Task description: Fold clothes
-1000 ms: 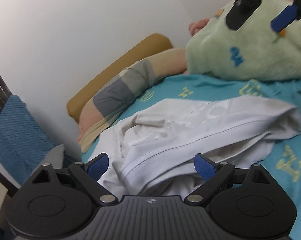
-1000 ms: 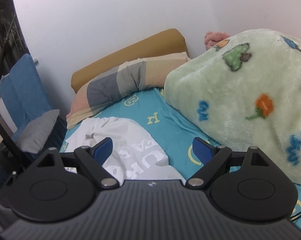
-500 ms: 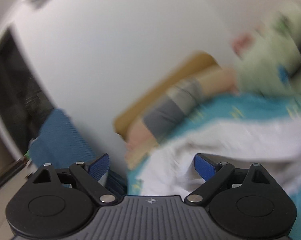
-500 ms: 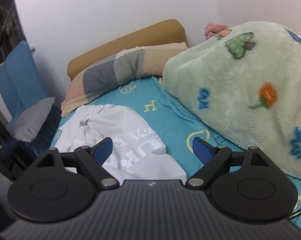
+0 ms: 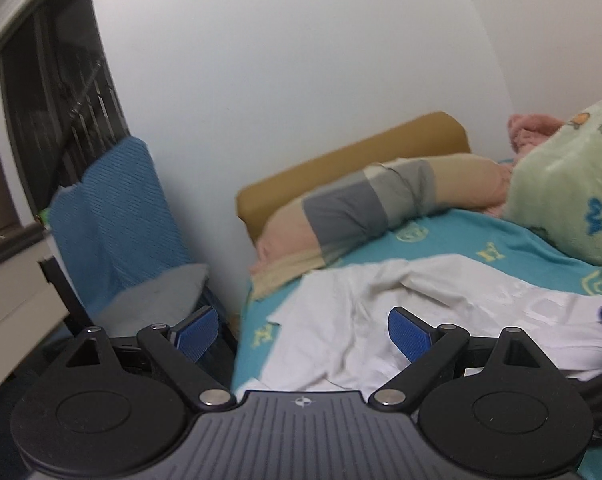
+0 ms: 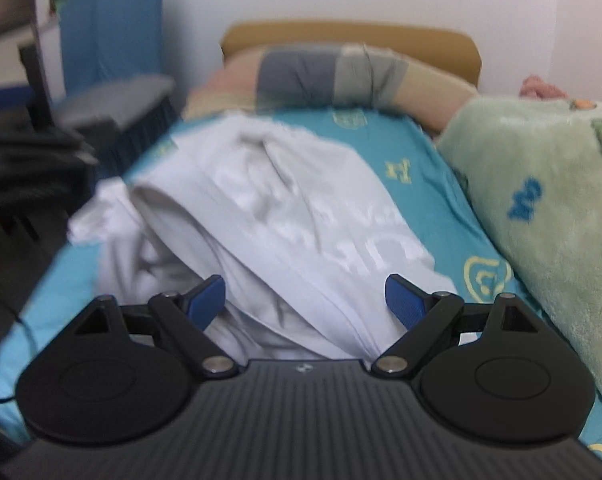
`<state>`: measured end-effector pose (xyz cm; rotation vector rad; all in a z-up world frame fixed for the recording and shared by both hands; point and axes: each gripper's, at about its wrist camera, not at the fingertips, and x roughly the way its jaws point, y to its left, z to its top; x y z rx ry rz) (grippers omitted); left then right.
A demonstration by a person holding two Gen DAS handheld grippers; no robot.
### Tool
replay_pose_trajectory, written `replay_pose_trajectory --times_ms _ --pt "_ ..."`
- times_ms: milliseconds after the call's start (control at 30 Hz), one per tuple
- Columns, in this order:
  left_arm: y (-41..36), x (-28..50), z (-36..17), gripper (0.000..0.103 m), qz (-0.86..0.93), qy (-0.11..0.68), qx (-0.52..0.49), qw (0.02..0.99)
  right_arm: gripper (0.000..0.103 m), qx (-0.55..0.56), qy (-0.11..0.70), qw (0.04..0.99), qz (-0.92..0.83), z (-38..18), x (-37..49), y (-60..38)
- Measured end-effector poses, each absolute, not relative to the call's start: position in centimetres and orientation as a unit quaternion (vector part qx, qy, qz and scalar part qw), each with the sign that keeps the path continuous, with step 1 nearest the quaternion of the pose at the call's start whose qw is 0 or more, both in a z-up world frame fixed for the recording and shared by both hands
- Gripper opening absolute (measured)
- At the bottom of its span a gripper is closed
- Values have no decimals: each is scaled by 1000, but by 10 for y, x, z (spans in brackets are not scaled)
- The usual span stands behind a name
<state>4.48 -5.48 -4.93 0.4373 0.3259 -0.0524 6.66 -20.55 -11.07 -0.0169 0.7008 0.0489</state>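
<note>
Right wrist view: a white T-shirt [image 6: 285, 216] lies crumpled on the teal bed sheet [image 6: 413, 152], bunched toward the bed's near left edge, with a faint pale print across its upper layer and a stitched hem band running from 10 o'clock to 5 o'clock. The fabric looks thin, light and limp; it should drape and slide rather than hold shape, so a pinch is best taken on the doubled hem or a seam, where layers give the pads purchase. The right hand-held gripper [image 6: 304, 294] hovers just above the hem, jaws wide, holding nothing. Left wrist view: the shirt [image 5: 381, 320] spreads from 6 o'clock toward 3 o'clock; the left hand-held gripper [image 5: 304, 330] is likewise wide and empty, one pad over the bed's edge, the other over cloth. Outward: a striped pillow [image 6: 333, 76] at 12 o'clock against a tan headboard [image 6: 349, 34], a green fleece blanket [image 6: 549, 184] at 3 o'clock, and a blue-draped chair [image 5: 113, 216] at 9 o'clock beside the bed.
</note>
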Motion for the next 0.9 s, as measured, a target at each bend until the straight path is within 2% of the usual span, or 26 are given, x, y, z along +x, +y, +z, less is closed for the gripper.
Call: replay_pose_trajectory --times_ms 100,400,633,900 --pt "-60 42 -55 94 -38 167 229 958 88 -1 360 933 -17 -125 75 -215" --pt "-92 33 -77 96 -95 150 270 946 88 117 255 952 -123 -98 55 -267" --pt "-121 55 -113 96 -87 162 344 921 88 141 274 944 -120 -103 58 -271" --pt "-90 111 -102 97 19 208 251 945 88 135 312 937 -83 -105 50 -265"
